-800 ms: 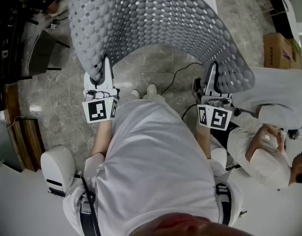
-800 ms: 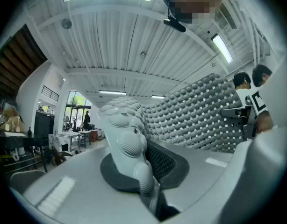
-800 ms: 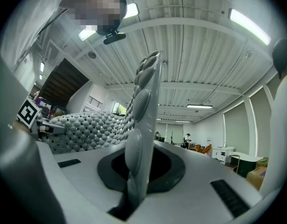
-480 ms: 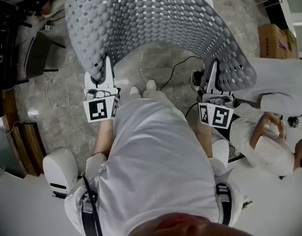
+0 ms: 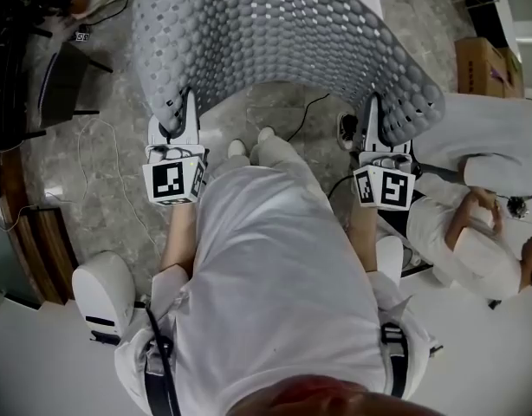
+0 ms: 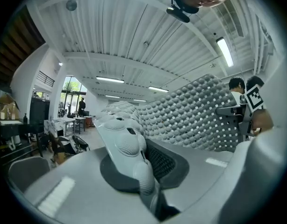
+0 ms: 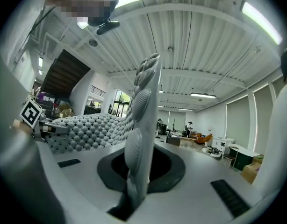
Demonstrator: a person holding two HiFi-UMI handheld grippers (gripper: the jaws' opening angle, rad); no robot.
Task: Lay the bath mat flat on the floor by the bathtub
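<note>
One grey bath mat (image 5: 275, 33), two tools: left tool (image 5: 181, 115) and right tool (image 5: 371, 121), each clamped on a near corner. Long axis left-to-right, arching above the floor (image 5: 249, 111).

Rubbery bath mat (image 5: 275, 33) — bumpy (matt), stone floor (image 5: 257, 102)

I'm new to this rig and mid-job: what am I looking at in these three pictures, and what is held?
No robot here: a person holds a two-jaw gripper in each hand. The head view looks down over their body. The other two come from cameras riding on each gripper, looking along its jaws. The left gripper and right gripper are each shut on a near corner of the grey bumpy mat, which arches up off the stone floor, not yet laid down. A second person is low at the right. No bathtub shows.
</note>
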